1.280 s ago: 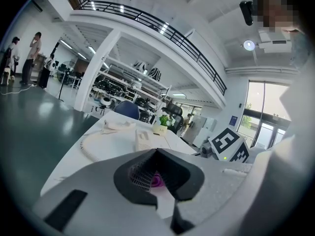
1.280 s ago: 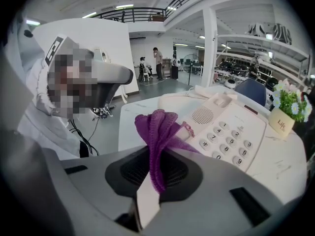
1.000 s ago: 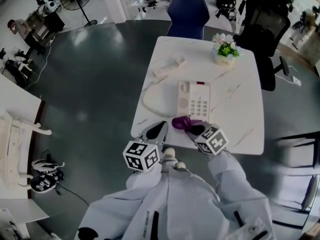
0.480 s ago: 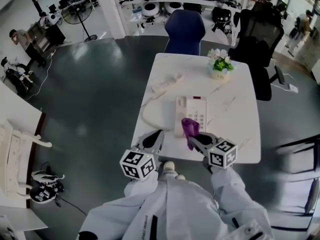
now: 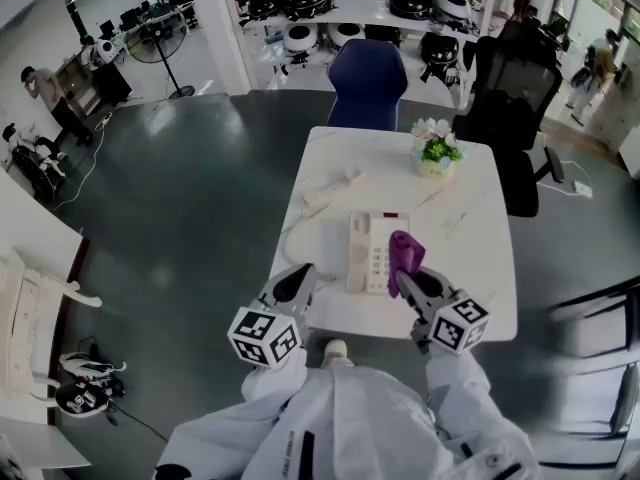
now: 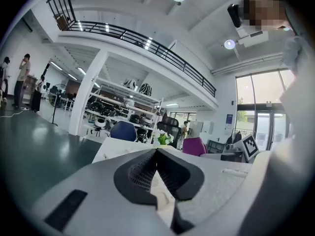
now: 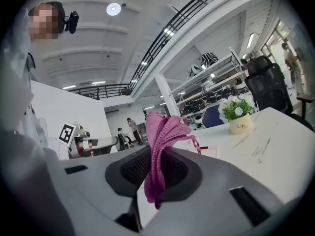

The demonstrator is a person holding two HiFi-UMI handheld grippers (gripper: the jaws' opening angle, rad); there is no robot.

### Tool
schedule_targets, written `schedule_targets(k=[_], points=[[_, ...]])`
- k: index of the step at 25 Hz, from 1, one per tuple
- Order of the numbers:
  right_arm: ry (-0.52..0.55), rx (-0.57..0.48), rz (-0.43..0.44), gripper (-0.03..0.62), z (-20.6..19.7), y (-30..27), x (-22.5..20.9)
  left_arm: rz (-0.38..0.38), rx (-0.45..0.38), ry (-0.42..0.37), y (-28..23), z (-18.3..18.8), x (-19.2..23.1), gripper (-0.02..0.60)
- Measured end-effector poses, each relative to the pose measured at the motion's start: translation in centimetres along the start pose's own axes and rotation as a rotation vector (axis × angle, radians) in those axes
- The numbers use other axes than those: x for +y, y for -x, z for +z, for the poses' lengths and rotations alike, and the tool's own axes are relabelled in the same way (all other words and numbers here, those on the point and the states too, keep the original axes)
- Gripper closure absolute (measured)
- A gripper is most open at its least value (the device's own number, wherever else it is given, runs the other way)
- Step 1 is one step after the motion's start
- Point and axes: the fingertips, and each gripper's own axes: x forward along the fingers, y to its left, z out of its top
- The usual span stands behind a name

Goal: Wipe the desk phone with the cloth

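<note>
The white desk phone (image 5: 375,251) lies on the white table (image 5: 480,238), its base near the front edge. Its handset (image 5: 330,183) is off the base and rests at the table's far left, joined by a looping cord (image 5: 295,230). My right gripper (image 5: 408,274) is shut on the purple cloth (image 5: 405,252), which stands bunched upright over the phone's right side. In the right gripper view the cloth (image 7: 160,166) hangs out between the shut pads. My left gripper (image 5: 296,280) hovers at the table's front left, shut and holding nothing (image 6: 157,154).
A small pot of flowers (image 5: 436,153) stands at the table's far right. A blue chair (image 5: 367,73) and a black office chair (image 5: 510,98) sit behind the table. Dark floor surrounds it, and people stand far off at the left.
The right gripper has raised the cloth off the table's front edge and carried it forward and to the right, over the phone's right side. The left gripper has stayed near the front left.
</note>
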Motion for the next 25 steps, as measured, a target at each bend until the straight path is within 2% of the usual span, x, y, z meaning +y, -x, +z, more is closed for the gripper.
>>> schedule_targets(k=[11, 25], points=[[0.023, -0.099, -0.087, 0.556, 3.4, 1.1, -1.8, 0.027, -0.058, -0.042, -0.1, 3.0, 1.2, 0.583], [0.087, -0.127, -0.173, 0.557, 5.6, 0.5, -3.5, 0.069, -0.103, -0.086, -0.7, 5.3, 3.5, 0.584]])
